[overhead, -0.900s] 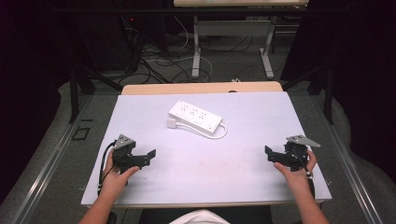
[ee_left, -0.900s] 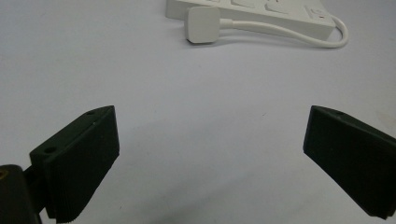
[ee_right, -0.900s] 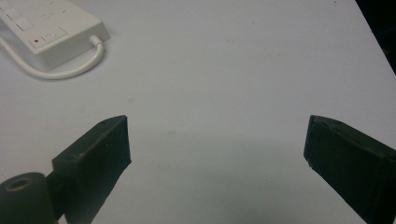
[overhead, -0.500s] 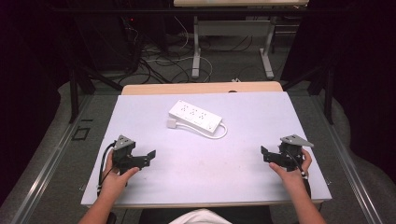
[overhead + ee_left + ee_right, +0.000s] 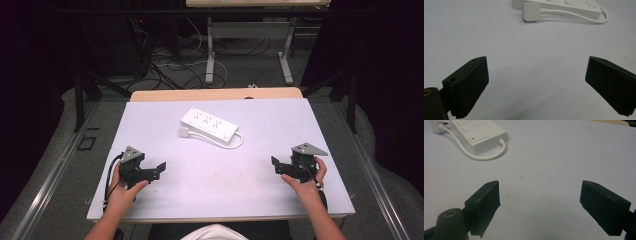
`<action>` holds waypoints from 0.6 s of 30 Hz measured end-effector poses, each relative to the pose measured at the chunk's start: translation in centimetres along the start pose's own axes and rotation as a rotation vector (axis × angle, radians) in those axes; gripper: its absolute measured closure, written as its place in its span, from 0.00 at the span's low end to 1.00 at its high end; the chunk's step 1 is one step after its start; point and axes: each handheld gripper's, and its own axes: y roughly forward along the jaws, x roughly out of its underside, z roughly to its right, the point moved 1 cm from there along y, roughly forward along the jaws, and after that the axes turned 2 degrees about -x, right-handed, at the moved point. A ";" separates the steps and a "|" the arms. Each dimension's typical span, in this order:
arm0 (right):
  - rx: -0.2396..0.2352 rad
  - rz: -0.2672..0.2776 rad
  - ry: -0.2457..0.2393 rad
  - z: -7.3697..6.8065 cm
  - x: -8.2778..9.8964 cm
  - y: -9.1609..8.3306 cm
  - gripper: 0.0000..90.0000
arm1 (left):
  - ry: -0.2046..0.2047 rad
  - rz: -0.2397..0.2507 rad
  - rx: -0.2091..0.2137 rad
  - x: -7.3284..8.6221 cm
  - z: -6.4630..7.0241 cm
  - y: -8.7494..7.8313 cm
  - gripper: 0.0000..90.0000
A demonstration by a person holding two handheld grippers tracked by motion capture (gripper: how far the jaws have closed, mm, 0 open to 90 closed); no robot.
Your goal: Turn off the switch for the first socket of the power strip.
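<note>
A white power strip (image 5: 209, 124) lies flat at the middle back of the pale table (image 5: 215, 200). Its short white cable (image 5: 239, 141) loops round to a square plug (image 5: 184, 132) beside its left end. My left gripper (image 5: 159, 169) rests near the front left, jaws open and empty, pointing right. My right gripper (image 5: 276, 165) sits at the front right, open and empty, pointing left. In the left gripper view the left gripper (image 5: 536, 85) frames bare table, with the plug (image 5: 531, 11) and strip (image 5: 564, 3) far ahead. In the right gripper view the right gripper (image 5: 540, 202) faces the strip (image 5: 481, 135) and cable (image 5: 484, 156).
A wooden strip (image 5: 215, 94) borders the table's far edge. Beyond it, cables (image 5: 170, 67) lie on the floor by the white legs (image 5: 210, 55) of another table. Metal rails (image 5: 60, 170) run along both sides of the table.
My right gripper has shifted a little to the left, toward the table's middle. The left gripper and the power strip have stayed in place.
</note>
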 end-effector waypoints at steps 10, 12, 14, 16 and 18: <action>-0.048 -0.021 -0.024 -1.1 -0.2 0.8 0.19 | -0.002 -0.011 -0.008 0.1 -0.1 -0.1 0.06; -0.057 -0.025 -0.017 -1.3 -0.3 1.0 0.19 | -0.005 -0.011 -0.010 0.1 -0.1 -0.1 0.06; -0.064 -0.029 -0.022 -1.4 -0.4 1.2 0.20 | -0.005 -0.012 -0.011 0.1 -0.2 -0.1 0.06; -0.067 -0.028 -0.027 -1.6 -0.6 1.4 0.21 | -0.009 -0.006 -0.023 0.2 -0.2 0.0 0.06; -0.077 -0.036 -0.029 -1.8 -0.8 1.5 0.21 | -0.007 -0.011 -0.031 0.2 -0.2 -0.2 0.06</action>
